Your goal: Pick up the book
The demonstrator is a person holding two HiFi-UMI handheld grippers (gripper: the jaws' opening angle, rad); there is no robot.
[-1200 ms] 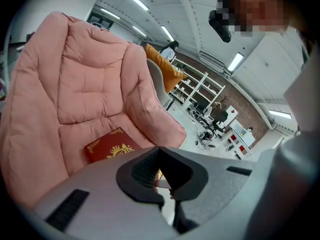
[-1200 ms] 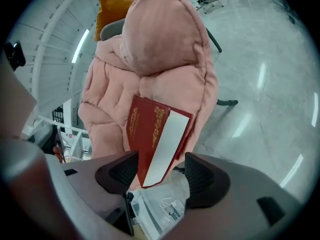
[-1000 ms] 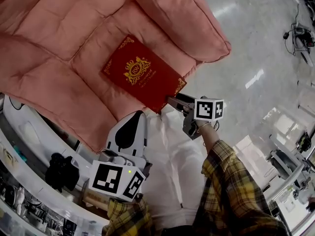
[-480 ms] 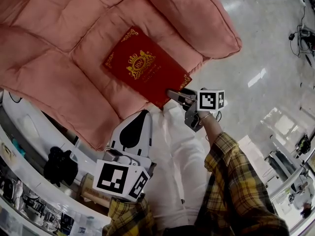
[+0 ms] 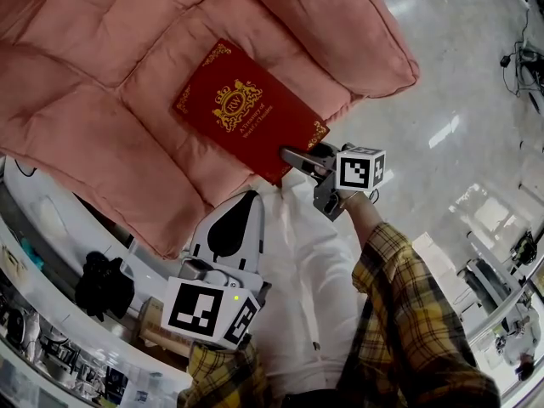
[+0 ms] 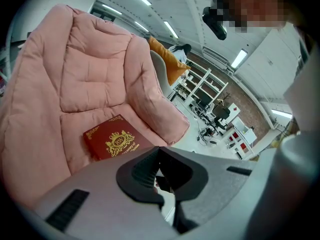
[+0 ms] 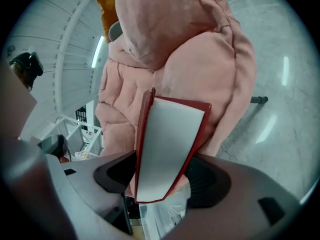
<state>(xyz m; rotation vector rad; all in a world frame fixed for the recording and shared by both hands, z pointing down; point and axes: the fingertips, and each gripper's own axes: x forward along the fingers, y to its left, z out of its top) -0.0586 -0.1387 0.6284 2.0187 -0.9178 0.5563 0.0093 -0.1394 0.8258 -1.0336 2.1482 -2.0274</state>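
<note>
Pick-up under way at the pink armchair [image 5: 102, 83]: the red book [image 5: 246, 113] lies face up on the armchair's seat, gold crest showing, with its near corner at the seat's front edge. We see the right gripper [image 5: 293, 155] come in from outside that edge. In the right gripper view its fingers [image 7: 112, 174] stand one on each side of the corner, with the white page block and both red covers filling the gap between them. We judge that they are pressing on the book, not merely framing it.

The left gripper [image 5: 246, 201] hangs back from the armchair's front edge, close to the person's body. Its fingers are together with nothing between them, and it points toward the seat without touching it.

We read this as the grasp step, made but not yet turned into a lift, since most of the book looks flat on the seat.

The next move, in our view, is to raise the book up and away from the armchair. A hold on one corner leaves the rest of the book hanging free, so we expect it to droop or twist. The lift calls for a firm squeeze and a slow, level rise. The idle left gripper is near enough to the seat to steady the far side if the book swings.
</note>
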